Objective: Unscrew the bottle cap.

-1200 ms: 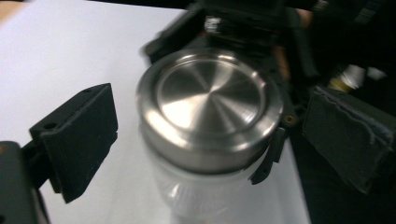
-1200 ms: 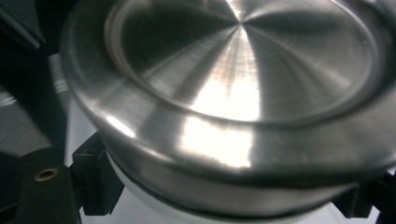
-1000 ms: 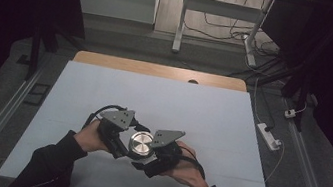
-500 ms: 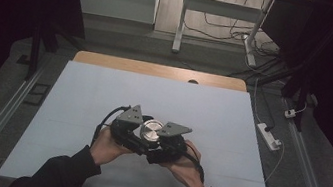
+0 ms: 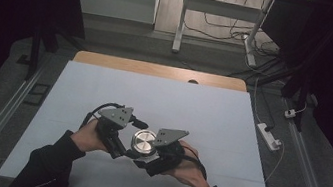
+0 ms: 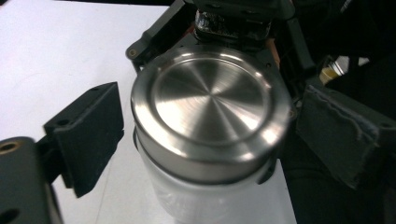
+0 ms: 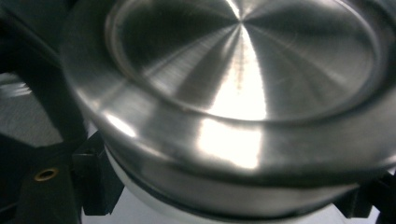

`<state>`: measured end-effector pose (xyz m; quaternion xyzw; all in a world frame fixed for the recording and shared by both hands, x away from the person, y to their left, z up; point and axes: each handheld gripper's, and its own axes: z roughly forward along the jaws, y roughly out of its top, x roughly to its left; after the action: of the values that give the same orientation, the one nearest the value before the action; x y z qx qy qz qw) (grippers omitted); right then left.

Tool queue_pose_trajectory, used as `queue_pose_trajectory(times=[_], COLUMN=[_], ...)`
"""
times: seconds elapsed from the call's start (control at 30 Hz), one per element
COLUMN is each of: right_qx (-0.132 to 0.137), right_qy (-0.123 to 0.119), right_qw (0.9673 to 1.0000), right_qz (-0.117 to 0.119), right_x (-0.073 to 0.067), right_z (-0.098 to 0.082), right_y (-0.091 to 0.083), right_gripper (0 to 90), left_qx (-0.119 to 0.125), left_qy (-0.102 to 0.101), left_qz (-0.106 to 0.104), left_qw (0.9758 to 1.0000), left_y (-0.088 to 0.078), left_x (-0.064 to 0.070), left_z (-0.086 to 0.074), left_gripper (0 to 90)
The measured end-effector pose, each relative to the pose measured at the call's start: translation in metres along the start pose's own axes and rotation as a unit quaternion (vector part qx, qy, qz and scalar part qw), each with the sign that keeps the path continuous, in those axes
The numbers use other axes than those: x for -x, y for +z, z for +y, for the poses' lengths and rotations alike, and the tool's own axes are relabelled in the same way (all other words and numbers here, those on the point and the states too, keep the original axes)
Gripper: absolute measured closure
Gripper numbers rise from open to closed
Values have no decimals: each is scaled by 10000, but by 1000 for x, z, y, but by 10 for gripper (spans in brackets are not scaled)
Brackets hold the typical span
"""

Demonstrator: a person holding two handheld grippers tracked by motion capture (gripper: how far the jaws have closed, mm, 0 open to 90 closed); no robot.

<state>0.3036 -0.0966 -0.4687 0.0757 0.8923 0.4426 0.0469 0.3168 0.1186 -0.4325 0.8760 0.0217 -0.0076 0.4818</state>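
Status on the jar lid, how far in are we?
Done: the right gripper is clamped on the white jar, holding it above the table. In hand: the left gripper sits around the steel lid; its jaws have just been closing, yet the pads still stand off the rim, so this looks like a regrip between twists. Left: the lid is still seated on the jar; it has yet to come off.

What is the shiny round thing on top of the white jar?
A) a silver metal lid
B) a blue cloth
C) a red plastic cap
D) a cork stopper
A: the left gripper view shows a brushed silver metal lid sitting on the white jar.
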Motion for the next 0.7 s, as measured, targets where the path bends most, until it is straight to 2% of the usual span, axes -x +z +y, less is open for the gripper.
queue_pose_trajectory(times=[0.07, 0.1, 0.13, 0.17, 0.2, 0.23, 0.27, 0.3, 0.33, 0.37, 0.4, 0.43, 0.47, 0.5, 0.53, 0.57, 0.6, 0.63, 0.67, 0.7], right_qx=[-19, -39, -42, -37, -45, -45, -39, 7, 7, 32, 32, 32, 56, 84, 113, 145, 145, 196, 196, 154], right_qy=[-92, -90, -29, 30, 124, 124, 218, 534, 534, 844, 844, 961, 1037, 1058, 1022, 995, 995, 918, 918, 715], right_qw=[9999, 10000, 10000, 9998, 9994, 9994, 9988, 9959, 9959, 9905, 9905, 9874, 9866, 9865, 9872, 9878, 9878, 9905, 9905, 9946], right_qz=[62, -7, -70, -170, -309, -309, -431, -726, -726, -1081, -1081, -1258, -1262, -1245, -1221, -1190, -1190, -1000, -1000, -742], right_x=[-1, -1, -1, 1, 2, 2, 4, 8, 8, 12, 12, 14, 14, 14, 14, 14, 14, 14, 14, 13], right_z=[0, 0, 0, -1, -1, -1, -1, -2, -2, -3, -3, -6, -6, -7, -7, -6, -6, -5, -5, -4], right_y=[1, 1, 1, 1, 1, 1, 1, 1, 1, 1, 1, 2, 2, 1, 1, -1, -1, -3, -3, -5], right_gripper=[149, 149, 149, 149, 149, 149, 149, 149, 149, 149, 149, 149, 149, 149, 149, 149, 149, 149, 149, 149], left_qx=[-7, 65, 65, 78, 123, 123, 150, 220, 220, 256, 256, 240, 240, 281, 310, 310, 323, 332, 332, 301], left_qy=[8, 17, 17, -165, -293, -293, -447, -863, -863, -1282, -1282, -1397, -1397, -1327, -1274, -1274, -1203, -994, -994, -738], left_qz=[-70, 61, 61, 362, 552, 552, 778, 1306, 1306, 1754, 1754, 1868, 1868, 1722, 1635, 1635, 1526, 1203, 1203, 867], left_qw=[10000, 10000, 10000, 9992, 9980, 9980, 9959, 9874, 9874, 9758, 9758, 9721, 9721, 9757, 9778, 9778, 9804, 9872, 9872, 9930], left_y=[4, 7, 7, 9, 11, 11, 13, 20, 20, 29, 29, 33, 33, 30, 26, 26, 21, 11, 11, 3], left_x=[0, 1, 1, 1, 2, 2, 2, 5, 5, 8, 8, 9, 9, 8, 7, 7, 5, 2, 2, 0], left_z=[-1, -2, -2, -1, 0, 0, 1, 5, 5, 8, 8, 11, 11, 12, 13, 13, 13, 11, 11, 8], left_gripper=[187, 188, 189, 191, 191, 191, 191, 191, 190, 189, 187, 176, 139, 113, 92, 69, 69, 64, 51, 59])
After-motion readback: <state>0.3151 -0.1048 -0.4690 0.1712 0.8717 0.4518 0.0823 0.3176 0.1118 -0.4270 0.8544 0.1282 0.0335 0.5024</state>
